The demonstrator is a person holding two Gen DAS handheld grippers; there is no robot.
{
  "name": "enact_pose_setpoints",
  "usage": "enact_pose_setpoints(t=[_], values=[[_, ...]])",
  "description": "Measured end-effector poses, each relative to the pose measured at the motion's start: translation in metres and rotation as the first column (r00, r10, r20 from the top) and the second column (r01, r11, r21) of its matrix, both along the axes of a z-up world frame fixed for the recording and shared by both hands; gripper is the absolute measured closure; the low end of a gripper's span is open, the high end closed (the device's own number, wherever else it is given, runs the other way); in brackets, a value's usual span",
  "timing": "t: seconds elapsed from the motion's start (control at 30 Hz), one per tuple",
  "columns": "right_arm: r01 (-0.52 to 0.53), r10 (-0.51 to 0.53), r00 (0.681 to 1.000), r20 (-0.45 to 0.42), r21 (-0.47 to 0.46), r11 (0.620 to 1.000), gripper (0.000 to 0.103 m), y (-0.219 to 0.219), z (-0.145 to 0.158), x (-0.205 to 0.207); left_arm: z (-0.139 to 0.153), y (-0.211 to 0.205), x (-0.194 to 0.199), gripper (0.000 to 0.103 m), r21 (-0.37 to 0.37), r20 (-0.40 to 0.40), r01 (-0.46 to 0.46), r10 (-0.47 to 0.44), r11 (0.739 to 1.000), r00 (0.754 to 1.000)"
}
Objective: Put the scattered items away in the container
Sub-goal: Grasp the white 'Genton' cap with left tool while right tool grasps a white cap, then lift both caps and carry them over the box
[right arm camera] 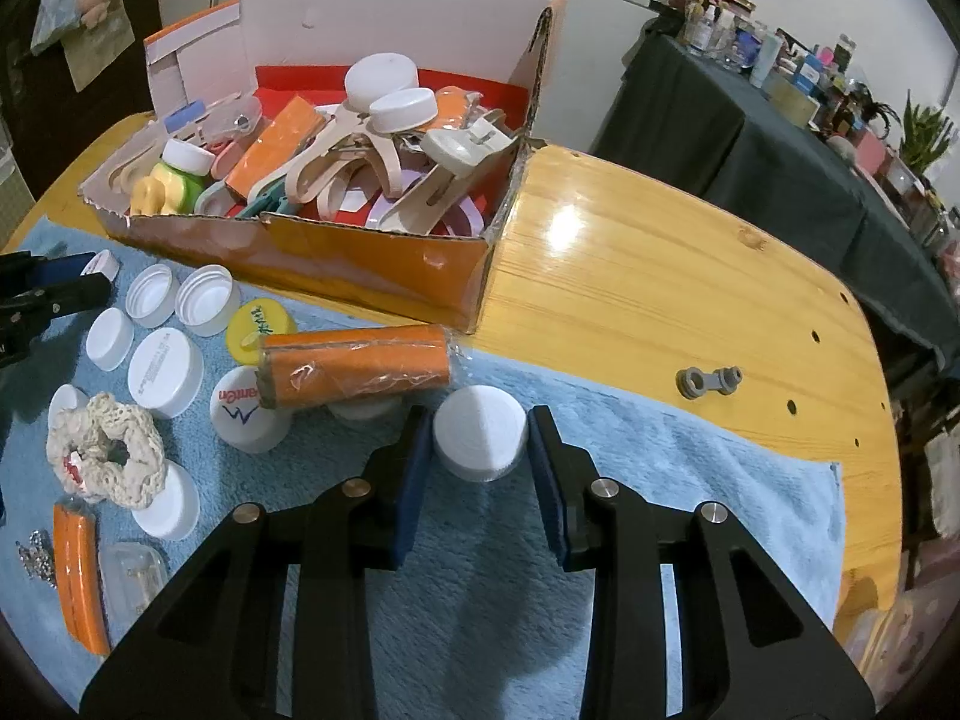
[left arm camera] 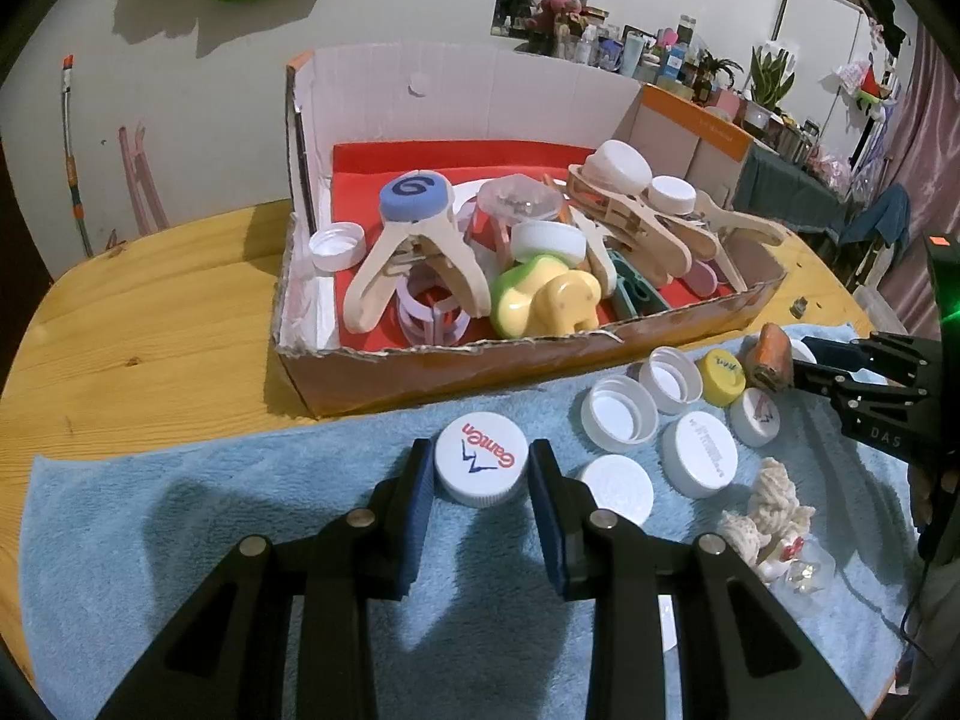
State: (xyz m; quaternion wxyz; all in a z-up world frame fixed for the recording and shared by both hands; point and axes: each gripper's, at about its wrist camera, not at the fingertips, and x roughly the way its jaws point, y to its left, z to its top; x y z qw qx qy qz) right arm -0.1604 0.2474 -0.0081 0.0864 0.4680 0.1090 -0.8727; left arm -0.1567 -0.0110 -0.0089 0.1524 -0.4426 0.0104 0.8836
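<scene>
A white "Ganten" cap (left arm camera: 481, 465) lies on the blue towel (left arm camera: 210, 510), and my left gripper (left arm camera: 480, 474) is shut on it, both pads against its rim. My right gripper (right arm camera: 480, 450) is shut on a plain white cap (right arm camera: 480, 438) resting on the towel (right arm camera: 660, 480). Behind both stands the cardboard box (left arm camera: 480, 360) (right arm camera: 360, 264) with a red lining, filled with wooden clips, caps and toys. Several more white caps, a yellow cap (right arm camera: 258, 327) and an orange wrapped roll (right arm camera: 354, 369) lie between the two grippers. The left wrist view shows the right gripper (left arm camera: 810, 362) at its right edge.
A cream crochet scrunchie (right arm camera: 105, 459), an orange strip (right arm camera: 78, 570) and a small clear case (right arm camera: 132, 576) lie on the towel's left part. A grey fitting (right arm camera: 708, 383) sits on the wooden table (right arm camera: 660, 276). A cluttered dark-covered shelf (right arm camera: 750, 138) stands beyond.
</scene>
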Motion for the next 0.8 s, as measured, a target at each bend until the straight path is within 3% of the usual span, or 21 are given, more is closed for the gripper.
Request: enact_pose_setpoints(t=[0.8], values=[[-0.02, 0.02, 0.995, -0.094, 0.0, 1.0, 0.072, -0.006, 0.04, 0.014, 0.037, -0.006, 0.016, 0.069, 0.005, -0.081, -0.012, 0.013, 1.0, 0.997]])
